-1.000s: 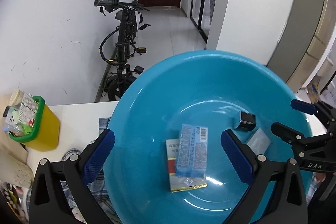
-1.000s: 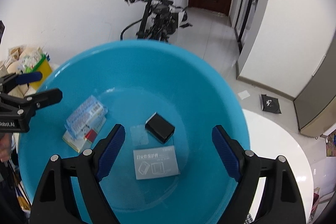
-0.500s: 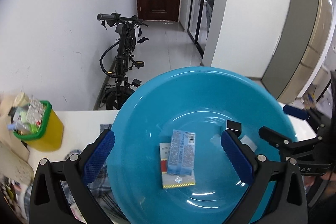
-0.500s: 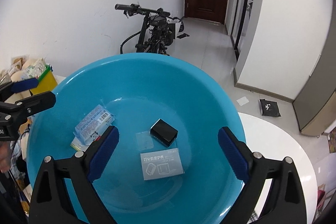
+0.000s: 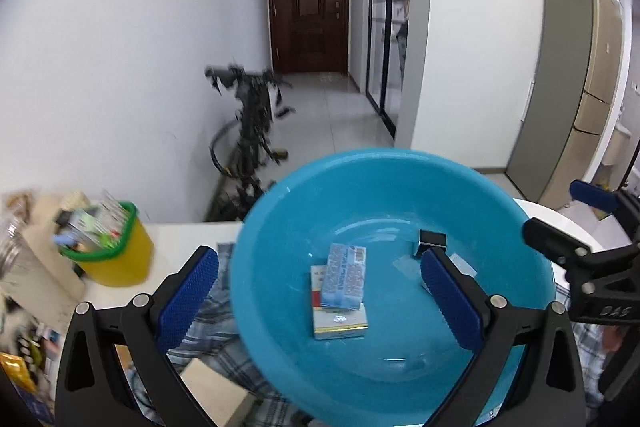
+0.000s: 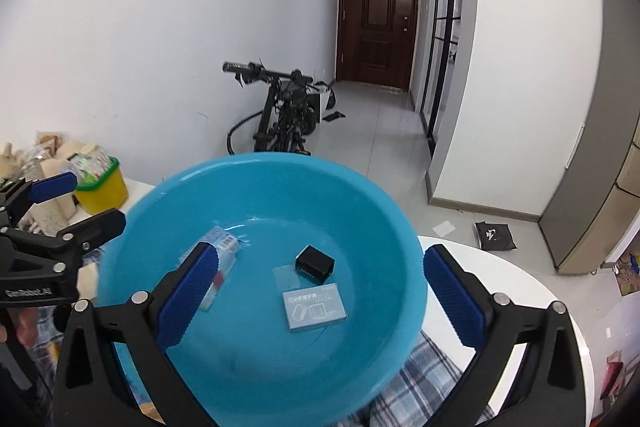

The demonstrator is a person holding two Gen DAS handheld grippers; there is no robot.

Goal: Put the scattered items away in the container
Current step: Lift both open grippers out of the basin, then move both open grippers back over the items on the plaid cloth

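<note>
Opening right gripper (image 6: 316, 291) above blue basin (image 6: 360, 195)

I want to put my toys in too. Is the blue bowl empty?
No, not empty. The bowl holds a black box, a grey box and a blue packet lying on another box.

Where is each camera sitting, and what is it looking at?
Left wrist: sits on the left hand-held gripper, looking down into the blue basin; the right hand-held gripper shows.
Right wrist: sits on the right hand-held gripper, jaws opening, nothing gripped; the left one shows.
Both share the basin, black box, bicycle.
</note>
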